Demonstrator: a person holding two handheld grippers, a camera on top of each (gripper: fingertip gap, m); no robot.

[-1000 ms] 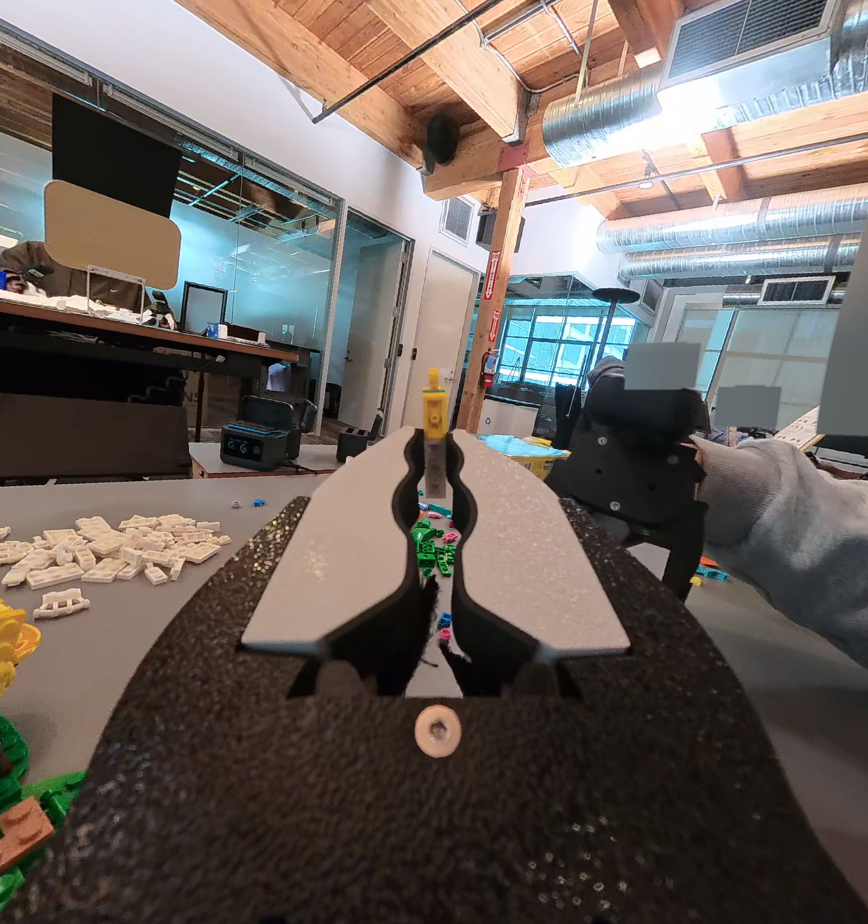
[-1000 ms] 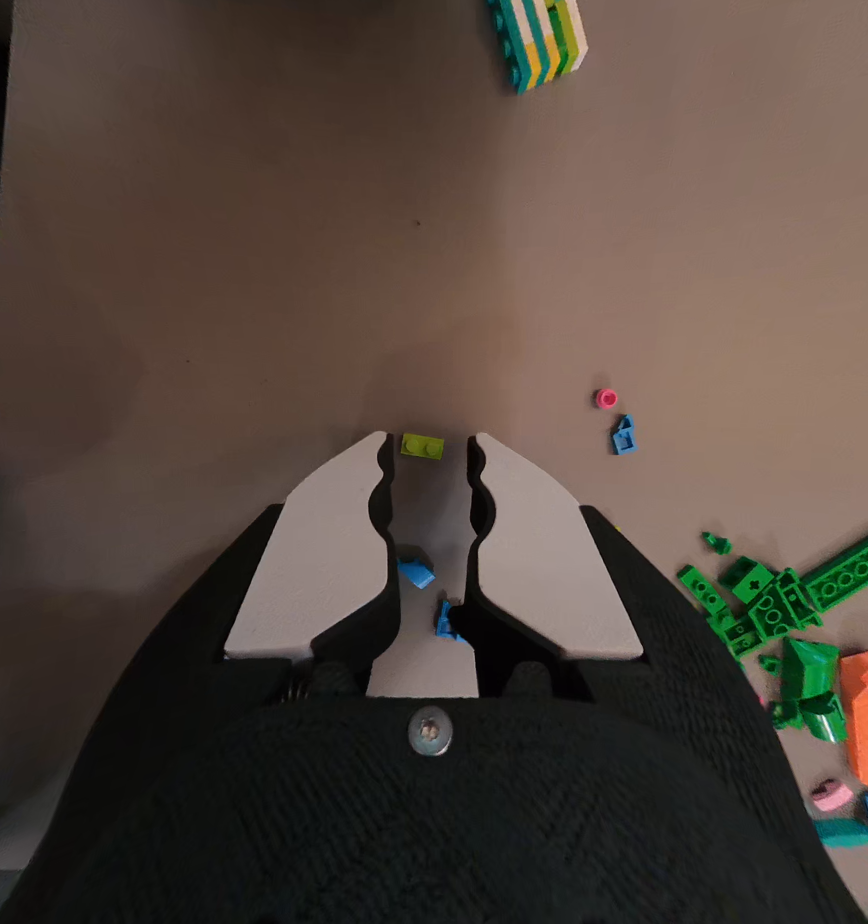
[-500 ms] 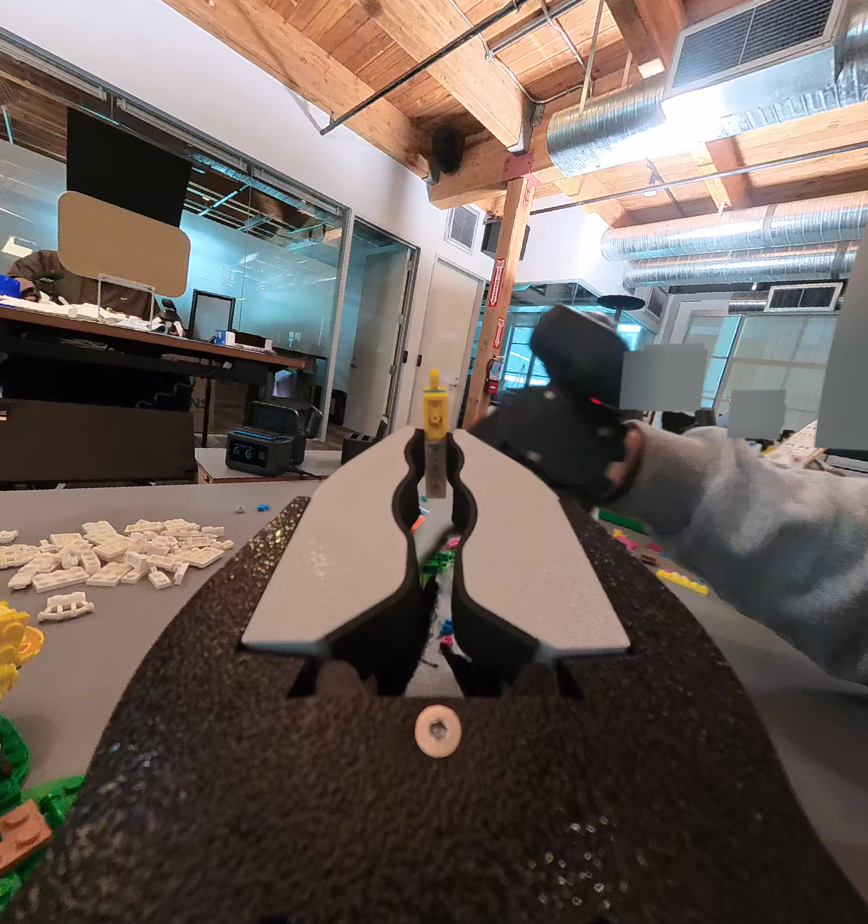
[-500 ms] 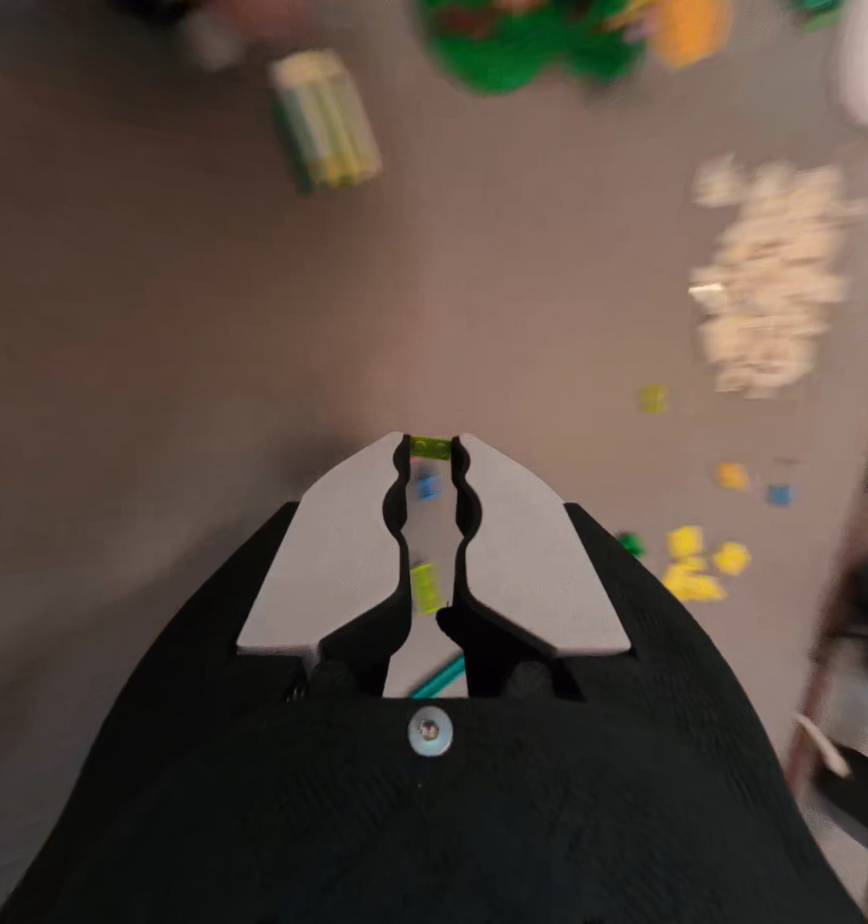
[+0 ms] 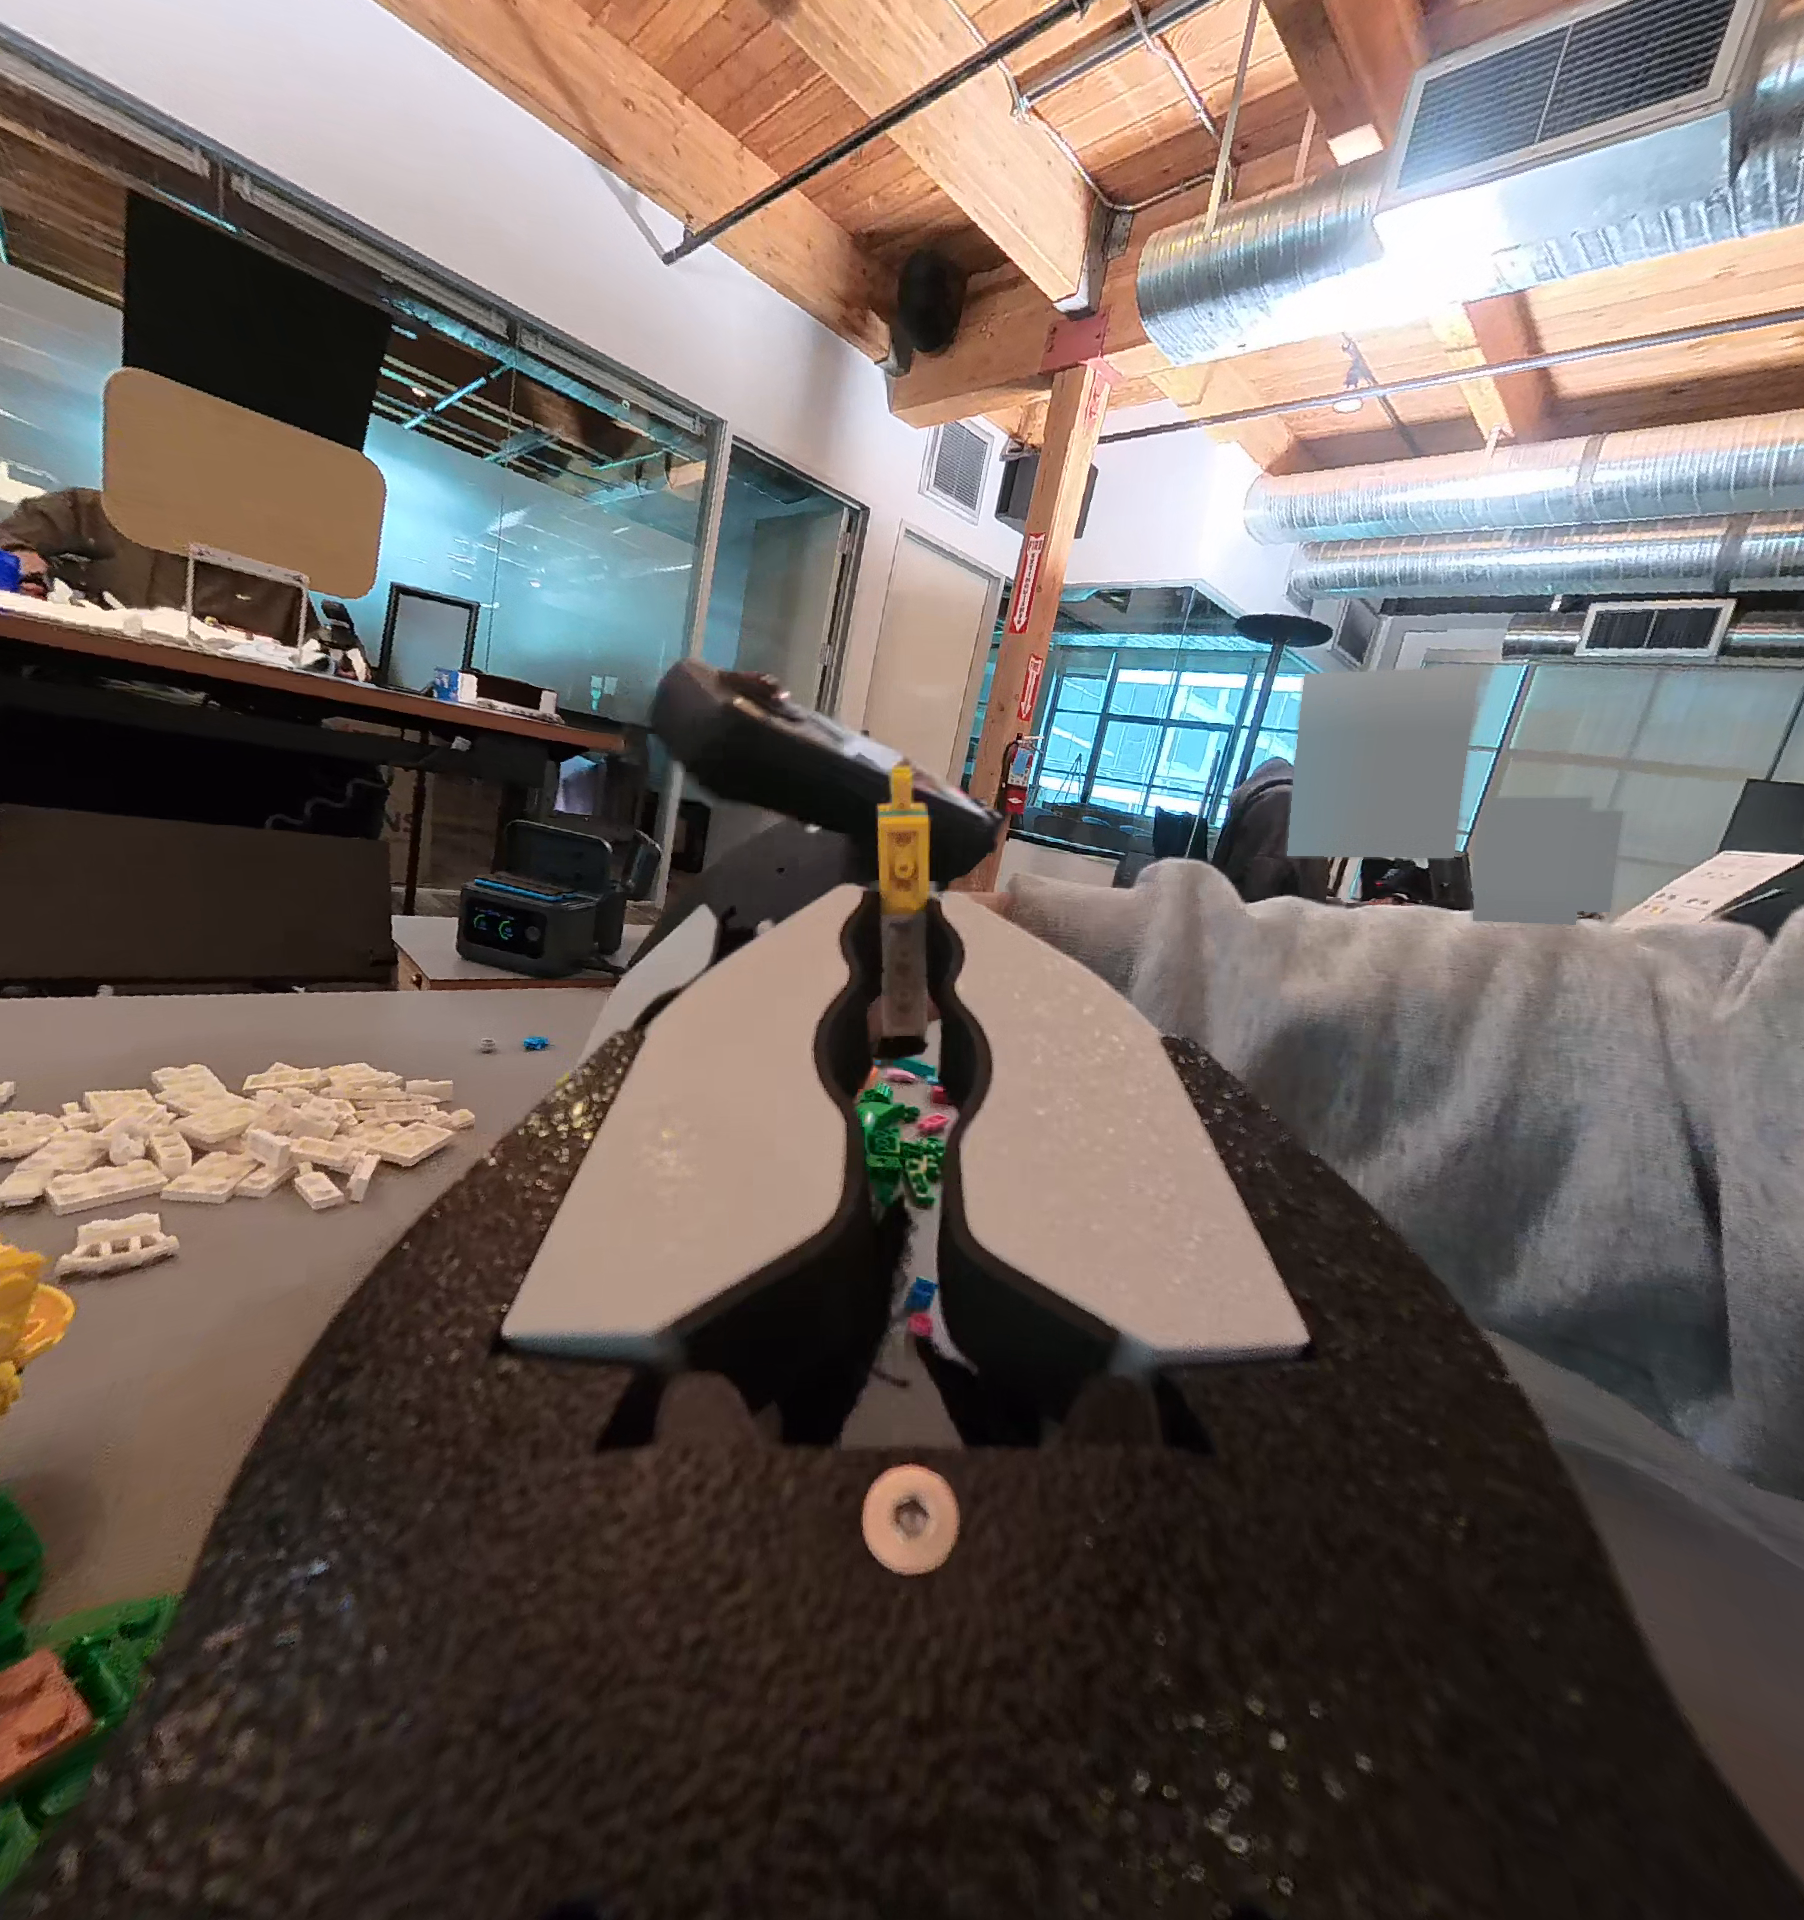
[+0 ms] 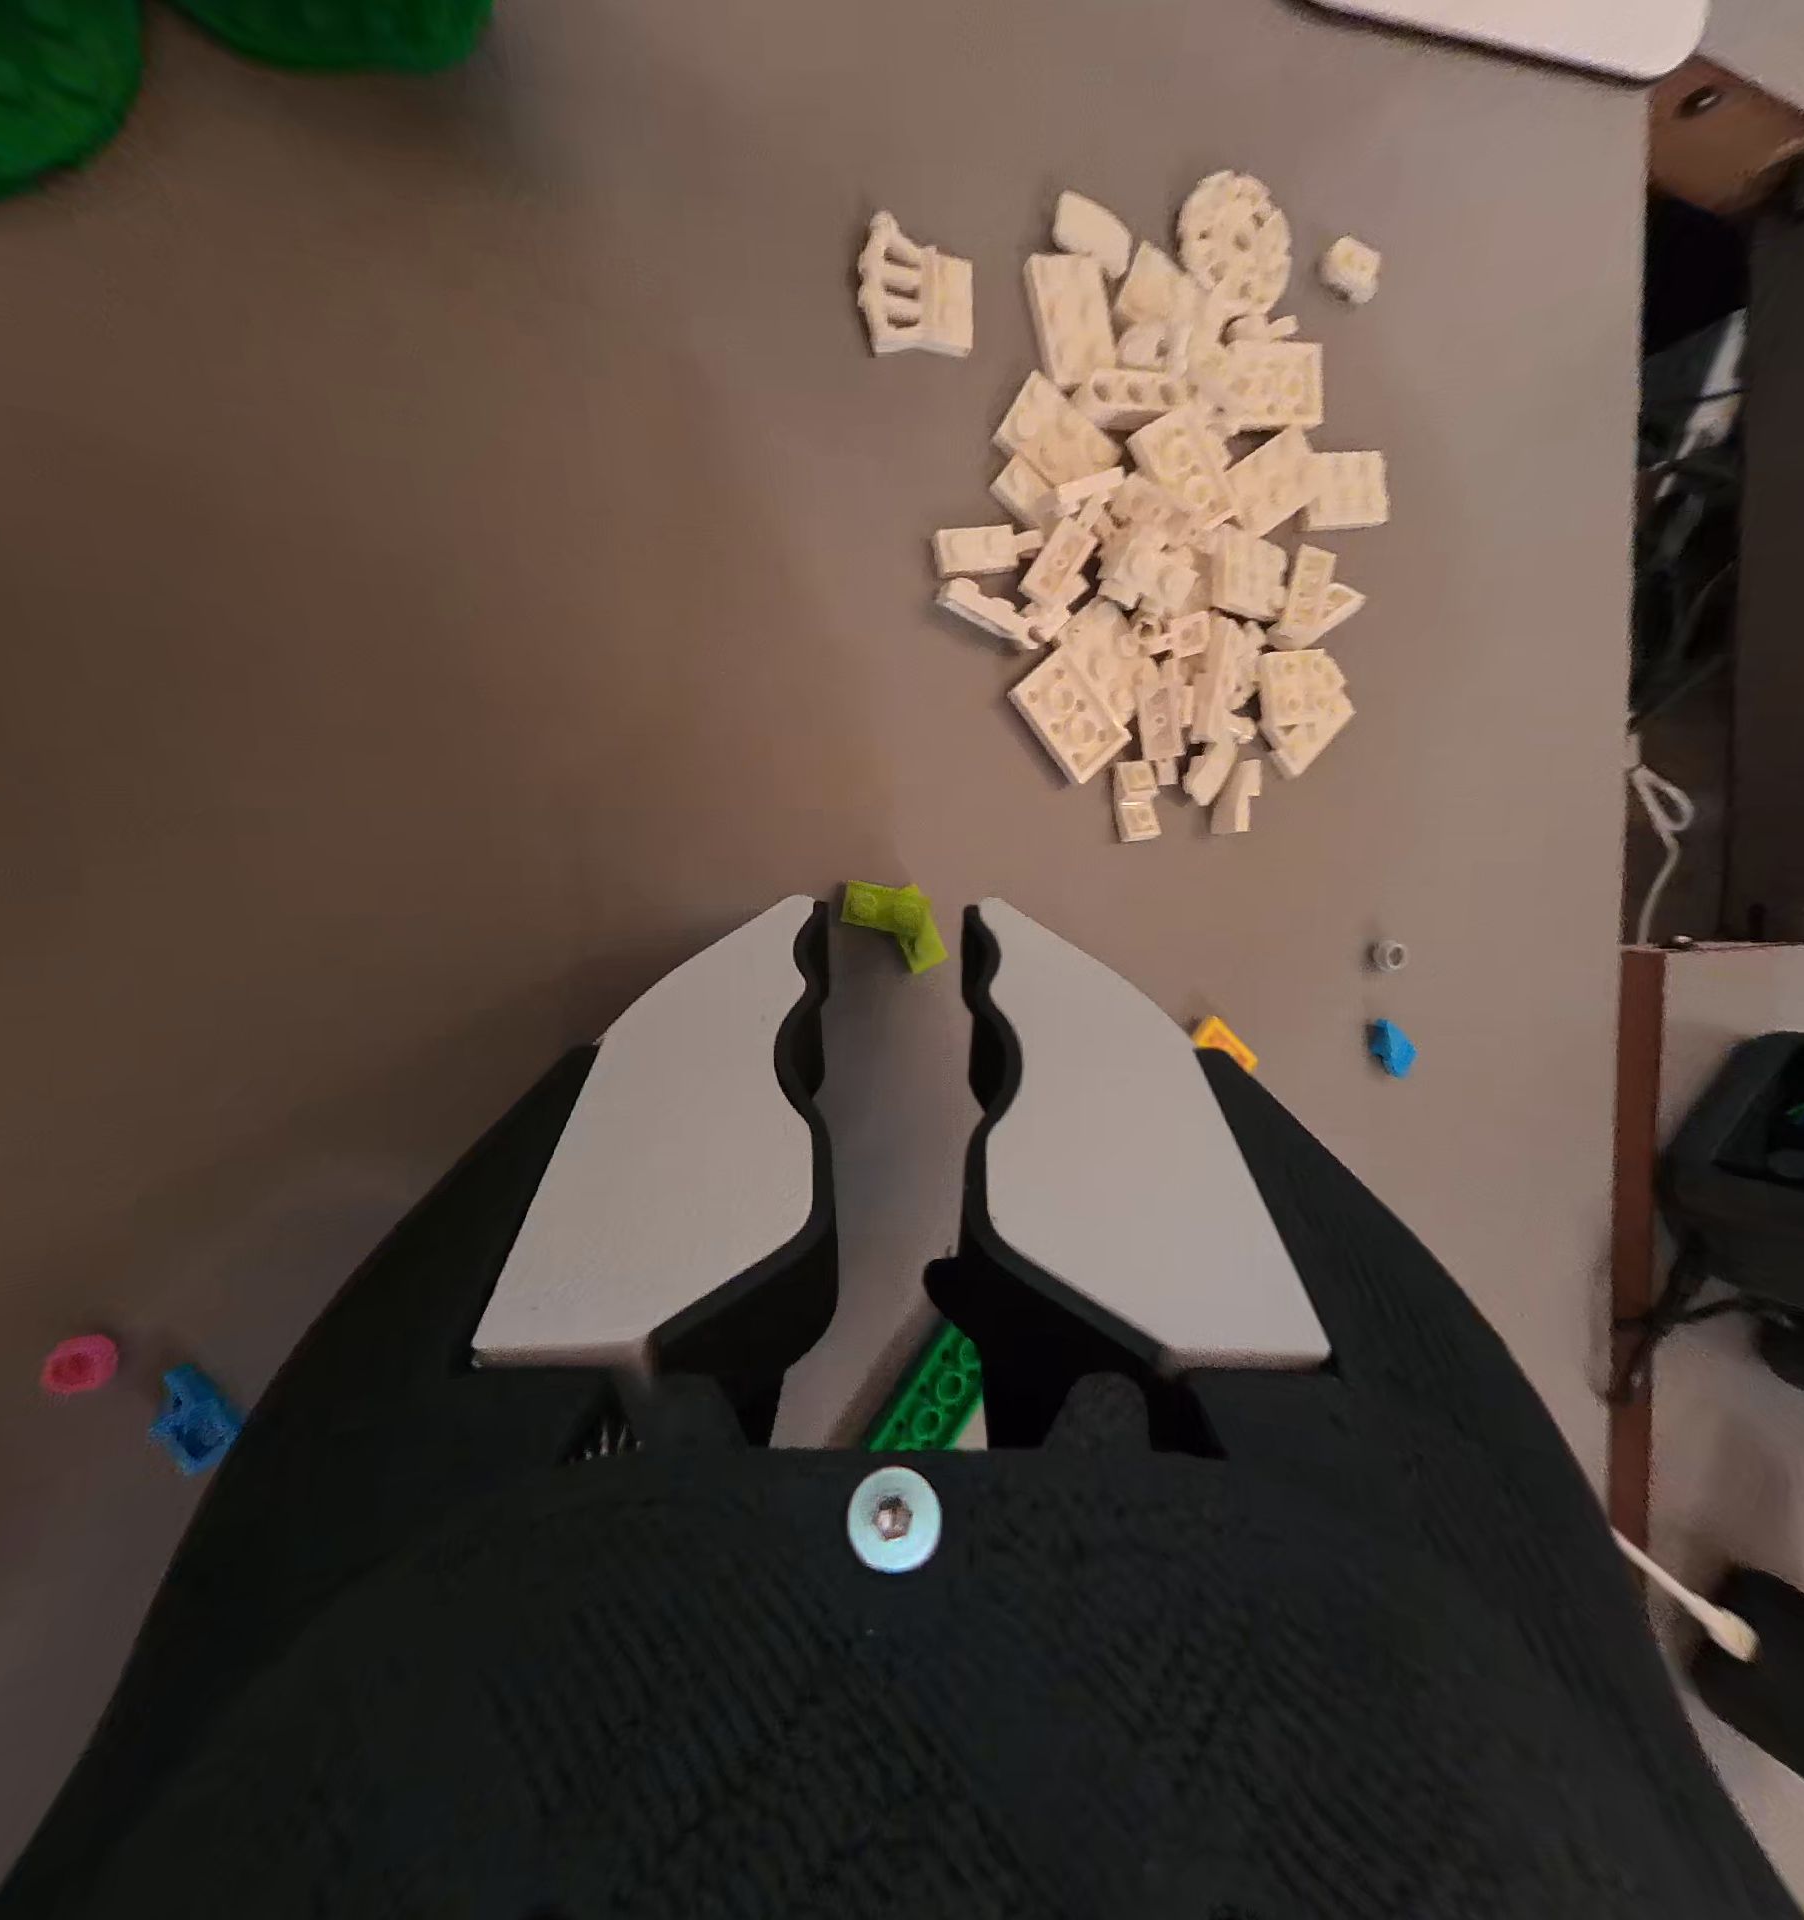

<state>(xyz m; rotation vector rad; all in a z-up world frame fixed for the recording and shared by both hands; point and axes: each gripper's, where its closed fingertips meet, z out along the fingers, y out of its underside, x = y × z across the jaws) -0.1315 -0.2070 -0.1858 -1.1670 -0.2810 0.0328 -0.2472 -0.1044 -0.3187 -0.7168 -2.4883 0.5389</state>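
Opened right tool (image 6: 895, 906), leaving lime-green piece (image 6: 882, 914) loose between tips at frame centre; left tool (image 5: 903, 899) clamped on upright yellow-and-grey piece (image 5: 903, 847).

Colours and patterns, referenced to the grey table (image 6: 358, 623).

Cream-white brick pile (image 6: 1168, 499) on the table's far right; lime-green piece (image 6: 893, 923) at centre, between pale grey fingers (image 6: 690, 1143) set in speckled black housing. Yellow-over-grey piece (image 5: 903, 914) upright above the table. Pink stud (image 6: 77, 1363) and blue piece (image 6: 194, 1405) at near left; bright green plate (image 6: 36, 94) at far left. Heathered grey sleeve (image 5: 1449, 1091) over the right side.
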